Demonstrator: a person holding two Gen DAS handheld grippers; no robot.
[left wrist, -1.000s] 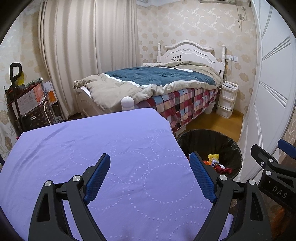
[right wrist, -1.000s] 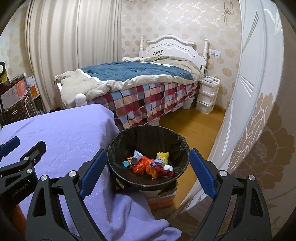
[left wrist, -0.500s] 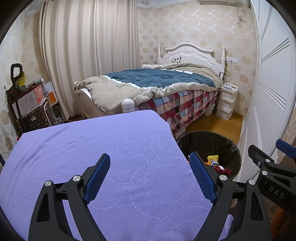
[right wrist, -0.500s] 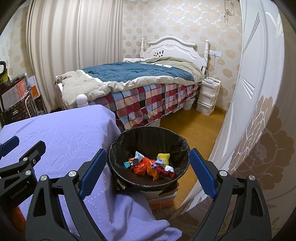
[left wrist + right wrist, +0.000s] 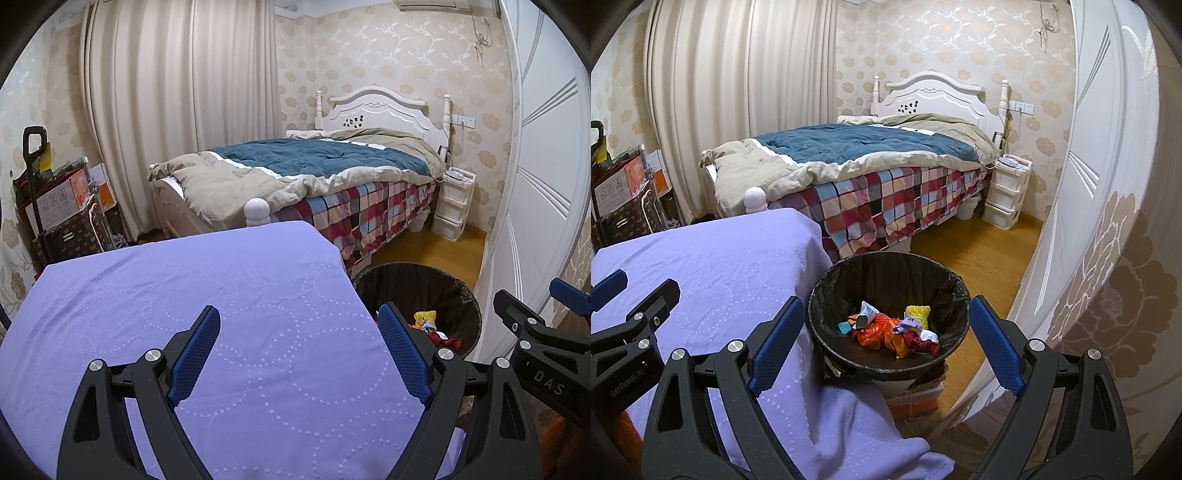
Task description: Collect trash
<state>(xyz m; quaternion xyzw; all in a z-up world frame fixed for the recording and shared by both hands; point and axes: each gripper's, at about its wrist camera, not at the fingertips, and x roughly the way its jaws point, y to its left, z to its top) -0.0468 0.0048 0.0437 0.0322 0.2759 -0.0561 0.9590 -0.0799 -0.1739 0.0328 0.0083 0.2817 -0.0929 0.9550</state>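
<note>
A round bin with a black liner [image 5: 886,266] stands on the floor at the right of a table under a purple cloth [image 5: 192,295]. Several pieces of coloured trash [image 5: 894,328] lie in the bin. The bin also shows in the left wrist view [image 5: 424,280]. My left gripper [image 5: 299,350] is open and empty above the bare cloth. My right gripper [image 5: 886,343] is open and empty above the near side of the bin. No trash shows on the cloth.
A bed [image 5: 314,173] with a blue and beige quilt stands behind the table. A white wardrobe door [image 5: 1082,184] is close at the right. A white drawer unit [image 5: 1006,192] stands by the bed. Boxes and a trolley [image 5: 55,206] are at the left.
Both grippers have drawn back and risen slightly, so the bin and table sit a little lower in view. Both stay open and empty.
</note>
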